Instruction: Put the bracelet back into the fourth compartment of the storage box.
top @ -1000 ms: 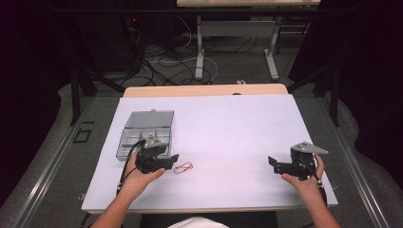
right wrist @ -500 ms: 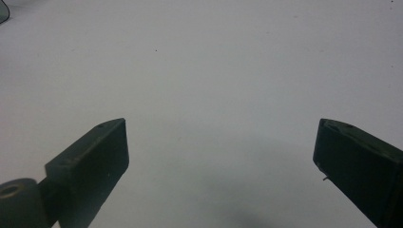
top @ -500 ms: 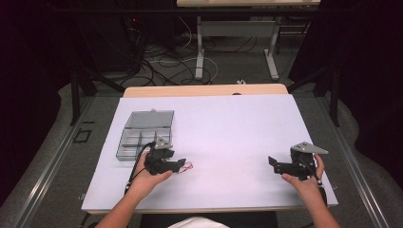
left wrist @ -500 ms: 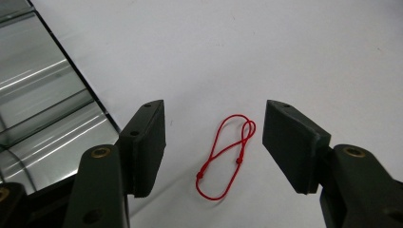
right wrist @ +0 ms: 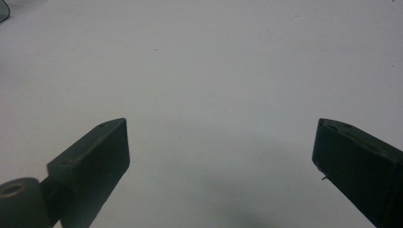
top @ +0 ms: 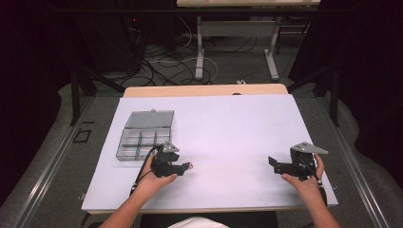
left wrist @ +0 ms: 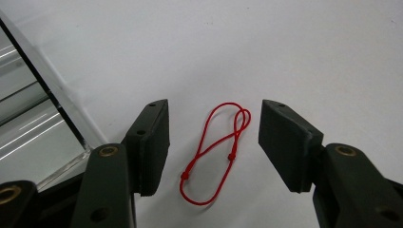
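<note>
A thin red looped cord (left wrist: 216, 151) with two small knots lies flat on the white table sheet. My left gripper (left wrist: 214, 147) stands open right over it, one jaw on each side, neither touching it. In the high view the left gripper (top: 178, 167) sits near the front left with a red tip of the cord (top: 191, 166) at its jaws. My right gripper (top: 274, 164) rests near the front right, open, its jaws wide apart over bare sheet (right wrist: 218, 95) and nothing between them.
A clear plastic compartment box (top: 145, 135) with its lid up stands just behind the left gripper; its edge (left wrist: 43, 95) runs along the left of the left gripper view. The white sheet (top: 228, 128) covers the table. Cables and table legs lie on the floor beyond.
My left gripper has moved right and forward over the red cord, which now lies between its jaws. The right gripper has stayed still.
</note>
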Action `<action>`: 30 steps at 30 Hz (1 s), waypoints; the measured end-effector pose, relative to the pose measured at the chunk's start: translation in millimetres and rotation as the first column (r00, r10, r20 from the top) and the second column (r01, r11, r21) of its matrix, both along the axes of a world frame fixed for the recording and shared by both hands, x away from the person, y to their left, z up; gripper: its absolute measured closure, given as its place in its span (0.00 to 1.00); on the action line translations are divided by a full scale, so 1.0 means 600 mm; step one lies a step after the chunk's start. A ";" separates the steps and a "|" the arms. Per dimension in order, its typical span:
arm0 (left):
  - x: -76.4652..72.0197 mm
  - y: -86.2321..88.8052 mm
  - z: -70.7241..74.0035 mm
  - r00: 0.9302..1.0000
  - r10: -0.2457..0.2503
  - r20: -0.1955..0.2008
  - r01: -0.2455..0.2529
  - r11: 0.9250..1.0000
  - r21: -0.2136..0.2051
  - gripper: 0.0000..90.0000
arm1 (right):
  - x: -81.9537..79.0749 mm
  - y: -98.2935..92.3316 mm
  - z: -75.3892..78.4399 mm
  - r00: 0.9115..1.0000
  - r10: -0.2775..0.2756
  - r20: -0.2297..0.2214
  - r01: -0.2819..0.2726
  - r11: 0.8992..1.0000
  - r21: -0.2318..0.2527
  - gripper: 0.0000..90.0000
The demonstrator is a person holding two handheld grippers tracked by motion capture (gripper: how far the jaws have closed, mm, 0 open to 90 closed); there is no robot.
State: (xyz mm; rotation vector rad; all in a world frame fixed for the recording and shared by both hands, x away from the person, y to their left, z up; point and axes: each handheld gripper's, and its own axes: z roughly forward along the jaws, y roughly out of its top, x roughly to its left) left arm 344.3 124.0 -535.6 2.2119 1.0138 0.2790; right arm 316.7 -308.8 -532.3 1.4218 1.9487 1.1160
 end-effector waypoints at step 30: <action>-0.003 -0.016 -0.027 1.000 -0.022 0.001 0.022 0.997 0.076 0.61 | 0.001 -0.002 -0.002 1.000 0.007 -0.005 -0.007 1.000 -0.002 0.06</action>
